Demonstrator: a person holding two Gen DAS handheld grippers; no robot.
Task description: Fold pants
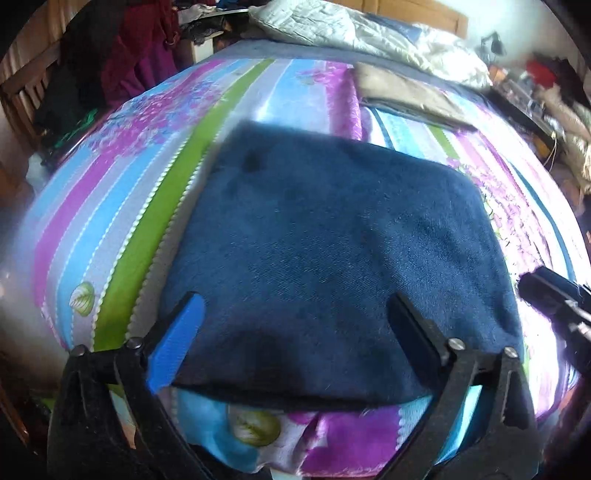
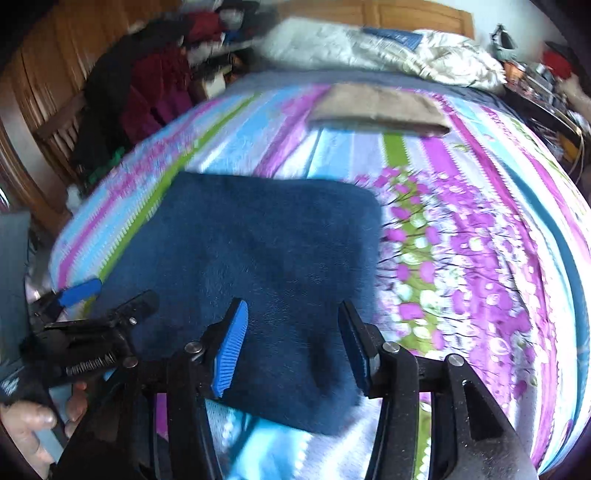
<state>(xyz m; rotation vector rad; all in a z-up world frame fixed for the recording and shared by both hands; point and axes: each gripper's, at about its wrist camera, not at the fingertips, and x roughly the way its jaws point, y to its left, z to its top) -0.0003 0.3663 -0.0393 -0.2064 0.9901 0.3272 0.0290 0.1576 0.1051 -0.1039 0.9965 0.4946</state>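
Dark blue denim pants (image 1: 332, 236) lie folded into a flat rectangle on the striped floral bedsheet (image 1: 110, 221), near the bed's front edge. My left gripper (image 1: 295, 306) hovers open over the near half of the pants, its fingers wide apart with nothing between them. In the right wrist view the same pants (image 2: 258, 251) fill the lower left. My right gripper (image 2: 291, 310) is open above their near right corner, holding nothing. The left gripper (image 2: 110, 299) shows at the lower left with a person's hand (image 2: 37, 421) on it.
Folded tan pants (image 1: 402, 96) lie farther back on the bed, also visible in the right wrist view (image 2: 376, 110). A white crumpled quilt (image 1: 362, 29) sits at the head. Dark clothes (image 1: 122, 59) hang at the left. Clutter (image 1: 546, 96) lines the right side.
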